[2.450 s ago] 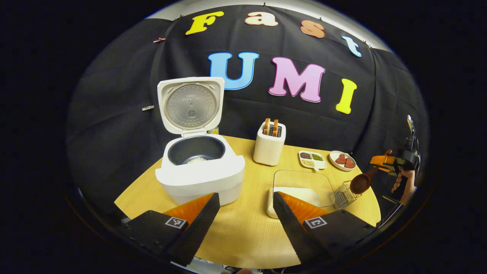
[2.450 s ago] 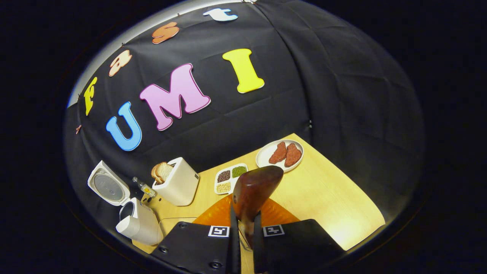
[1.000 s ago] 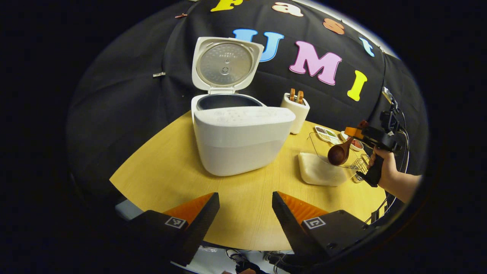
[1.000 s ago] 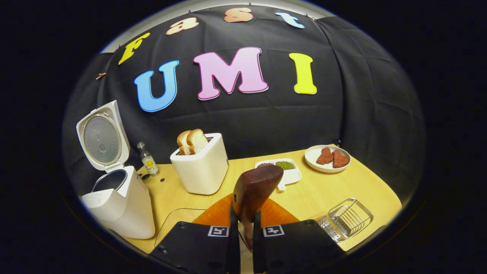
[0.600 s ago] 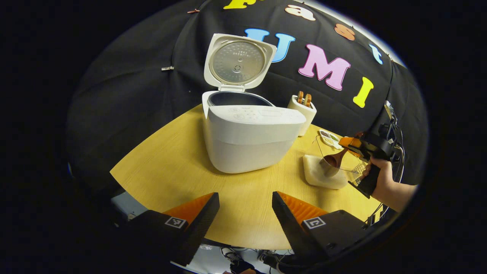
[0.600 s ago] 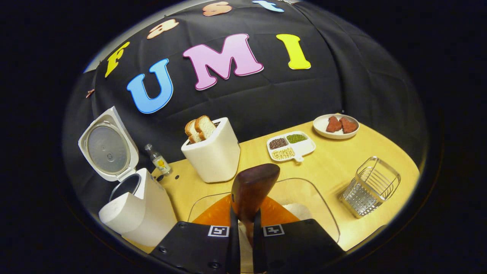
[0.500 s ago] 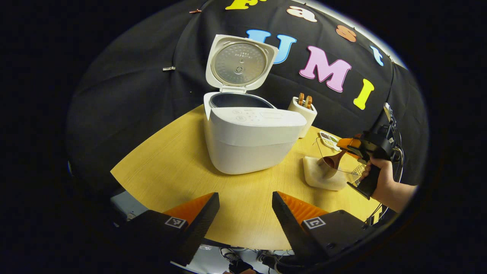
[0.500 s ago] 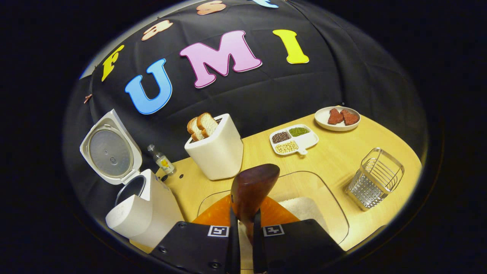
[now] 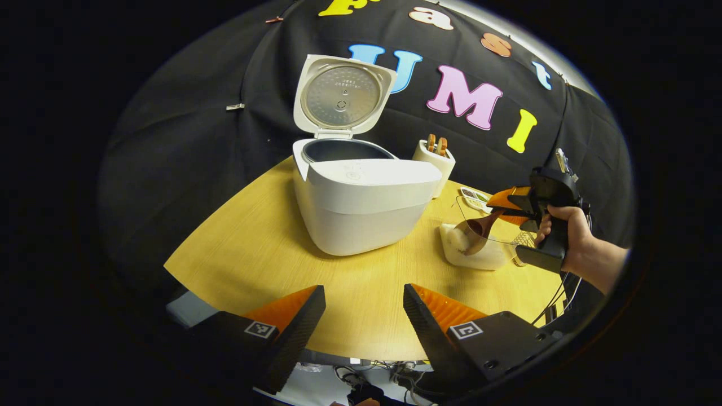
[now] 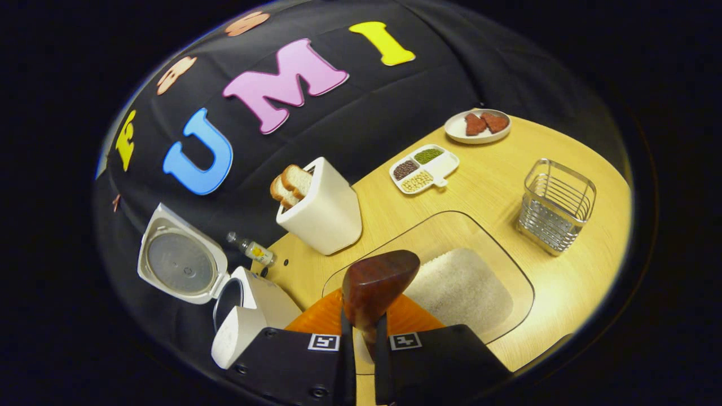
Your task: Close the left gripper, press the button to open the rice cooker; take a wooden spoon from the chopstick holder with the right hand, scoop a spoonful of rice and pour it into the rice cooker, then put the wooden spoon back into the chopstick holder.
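Note:
The white rice cooker (image 9: 361, 208) stands on the wooden table with its lid (image 9: 341, 96) raised and the dark pot showing. My left gripper (image 9: 364, 316) hangs open at the table's near edge, holding nothing. To the right, a hand holds my right gripper (image 9: 510, 206), shut on the handle of a dark wooden spoon (image 9: 478, 232). The spoon's bowl is tipped down into the glass dish of white rice (image 9: 471, 254). In the right gripper view the spoon (image 10: 377, 279) rises from my right gripper (image 10: 362, 328) over the rice dish (image 10: 459, 287). The wire chopstick holder (image 10: 555, 206) stands empty beyond.
A white toaster (image 10: 321, 211) with bread slices stands behind the rice dish, a small bottle (image 10: 254, 248) beside the cooker (image 10: 248, 324). A divided dish of beans (image 10: 424, 162) and a plate of red pieces (image 10: 478, 125) sit at the far side. The table edge (image 9: 225, 282) runs near my left gripper.
My right gripper has tilted downward and lowered the spoon's bowl into the rice dish. My left gripper has stayed open and has barely shifted over the last half second.

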Tool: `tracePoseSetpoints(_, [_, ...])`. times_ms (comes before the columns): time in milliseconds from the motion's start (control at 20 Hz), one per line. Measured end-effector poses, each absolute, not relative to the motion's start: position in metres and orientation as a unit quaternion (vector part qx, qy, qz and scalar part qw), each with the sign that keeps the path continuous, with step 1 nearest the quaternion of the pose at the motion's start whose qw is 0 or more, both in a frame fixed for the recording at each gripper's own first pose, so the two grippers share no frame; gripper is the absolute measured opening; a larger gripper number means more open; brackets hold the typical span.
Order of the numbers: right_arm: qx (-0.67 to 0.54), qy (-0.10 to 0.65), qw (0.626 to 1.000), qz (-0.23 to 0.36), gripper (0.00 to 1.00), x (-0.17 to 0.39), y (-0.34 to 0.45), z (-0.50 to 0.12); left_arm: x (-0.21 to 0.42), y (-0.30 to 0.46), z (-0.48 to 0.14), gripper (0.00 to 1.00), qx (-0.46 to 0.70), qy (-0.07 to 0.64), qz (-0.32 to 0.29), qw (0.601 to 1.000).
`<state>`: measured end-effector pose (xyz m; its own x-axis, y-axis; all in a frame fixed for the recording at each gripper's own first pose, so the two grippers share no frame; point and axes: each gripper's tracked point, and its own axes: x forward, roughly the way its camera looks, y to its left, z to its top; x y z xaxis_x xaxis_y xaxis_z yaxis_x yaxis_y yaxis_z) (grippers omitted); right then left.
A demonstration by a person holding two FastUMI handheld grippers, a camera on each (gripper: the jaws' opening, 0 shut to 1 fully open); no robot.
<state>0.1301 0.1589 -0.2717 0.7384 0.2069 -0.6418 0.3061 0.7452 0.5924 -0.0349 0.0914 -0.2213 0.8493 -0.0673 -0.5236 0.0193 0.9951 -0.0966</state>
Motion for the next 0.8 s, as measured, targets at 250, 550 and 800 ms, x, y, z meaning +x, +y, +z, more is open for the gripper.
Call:
tracePoseSetpoints(250, [0.461, 0.357, 0.805, -0.109, 0.17, 0.117, 0.114, -0.274, -0.032, 0.104, -0.211, 0.96, -0.043, 0.261, -0.030, 0.964])
tracePoseSetpoints(550, [0.510, 0.336, 0.779, -0.140, 0.17, 0.115, 0.080, -0.246, -0.032, 0.118, -0.203, 0.96, -0.041, 0.249, -0.021, 0.967])
tracePoseSetpoints(800, [0.565, 0.319, 0.750, -0.127, 0.17, 0.125, 0.082, -0.205, -0.034, 0.126, -0.198, 0.96, -0.047, 0.238, -0.010, 0.970])
